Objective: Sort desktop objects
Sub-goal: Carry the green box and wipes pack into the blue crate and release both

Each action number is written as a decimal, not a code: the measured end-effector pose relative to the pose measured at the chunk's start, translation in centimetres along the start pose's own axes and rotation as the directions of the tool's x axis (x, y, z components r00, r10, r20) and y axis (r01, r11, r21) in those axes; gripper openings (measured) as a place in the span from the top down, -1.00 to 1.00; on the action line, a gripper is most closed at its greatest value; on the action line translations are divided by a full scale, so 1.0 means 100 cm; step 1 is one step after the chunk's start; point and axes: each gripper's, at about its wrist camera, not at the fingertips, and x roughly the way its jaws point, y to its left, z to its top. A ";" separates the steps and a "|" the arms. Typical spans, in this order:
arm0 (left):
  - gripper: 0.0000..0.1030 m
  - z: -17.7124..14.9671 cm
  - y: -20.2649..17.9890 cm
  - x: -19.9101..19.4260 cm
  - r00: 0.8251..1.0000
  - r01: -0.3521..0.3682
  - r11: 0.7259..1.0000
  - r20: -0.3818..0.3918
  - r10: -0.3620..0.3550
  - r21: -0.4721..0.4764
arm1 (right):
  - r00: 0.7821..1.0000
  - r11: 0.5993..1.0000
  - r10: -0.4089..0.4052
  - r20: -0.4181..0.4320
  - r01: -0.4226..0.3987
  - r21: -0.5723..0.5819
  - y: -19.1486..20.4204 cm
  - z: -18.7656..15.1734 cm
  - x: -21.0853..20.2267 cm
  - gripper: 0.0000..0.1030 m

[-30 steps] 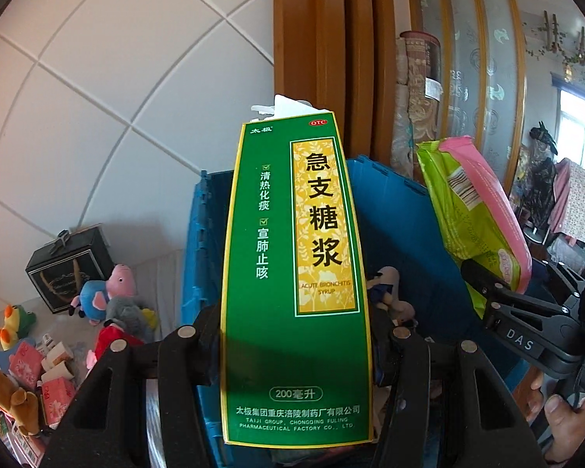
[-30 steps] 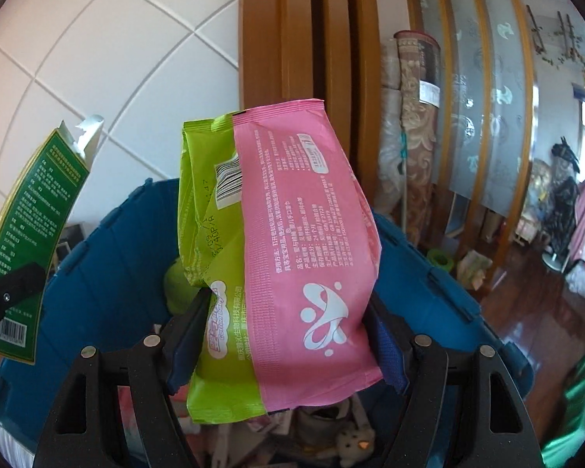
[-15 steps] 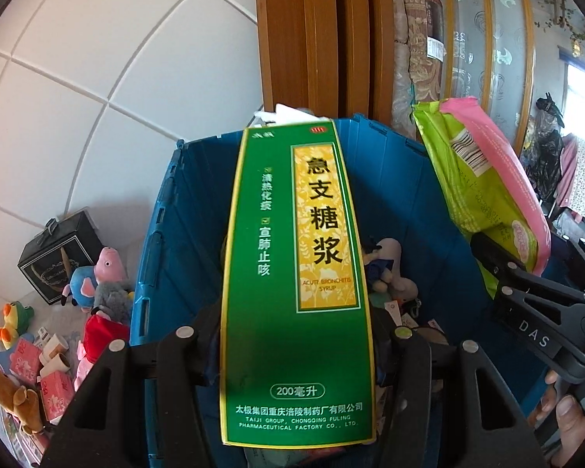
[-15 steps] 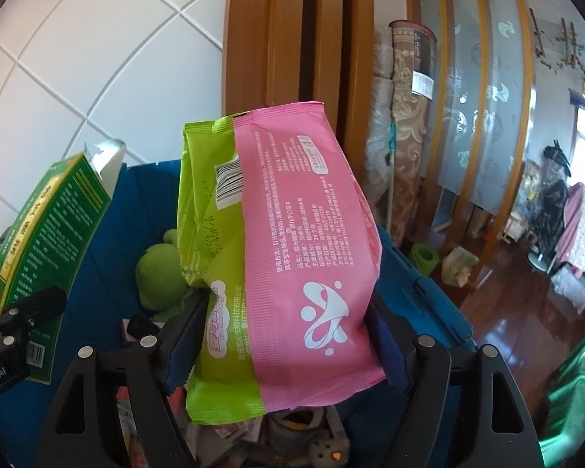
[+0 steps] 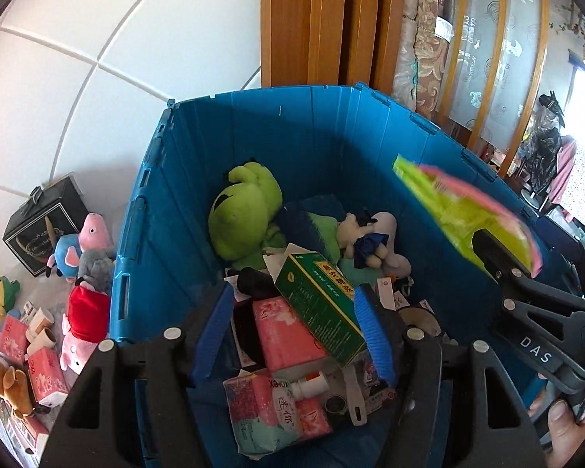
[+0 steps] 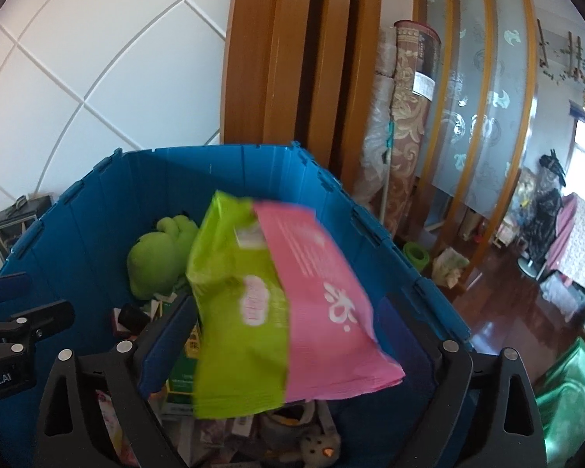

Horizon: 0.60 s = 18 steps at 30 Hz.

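Over the blue bin [image 5: 312,136], my left gripper [image 5: 293,300] is opening. The green medicine box [image 5: 319,308] has left its pads and lies tilted on the pile inside, one end against the right pad. My right gripper [image 6: 286,304] hangs over the same bin [image 6: 117,195] and is also opening, with its pads wide apart. The green and pink packet [image 6: 273,312] is blurred and tipping forward between them, free of both pads. In the left wrist view that packet [image 5: 468,214] shows at the right, above the right gripper [image 5: 526,292].
Inside the bin lie a green frog plush [image 5: 245,214], a white plush [image 5: 370,241], pink tissue packs [image 5: 284,335] and small items. Left of the bin are pig plushes [image 5: 85,234], a black box [image 5: 39,230] and more tissue packs [image 5: 46,374]. A wooden pillar [image 6: 292,58] stands behind.
Both grippers have opened. The green medicine box dropped from the left gripper into the bin. The packet has slipped from the right pads and is falling. The left view tipped down into the bin.
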 end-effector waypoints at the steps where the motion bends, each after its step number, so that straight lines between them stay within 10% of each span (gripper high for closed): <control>1: -0.23 0.000 0.001 0.001 1.000 -0.001 1.000 -0.006 0.001 0.001 | 1.000 1.000 0.001 0.000 -0.001 0.004 0.000 -0.001 0.000 -0.85; 18: -0.23 -0.002 0.010 -0.002 1.000 -0.005 0.999 0.017 0.006 -0.054 | 0.991 0.998 -0.059 0.117 0.057 0.022 0.002 -0.006 -0.016 -0.97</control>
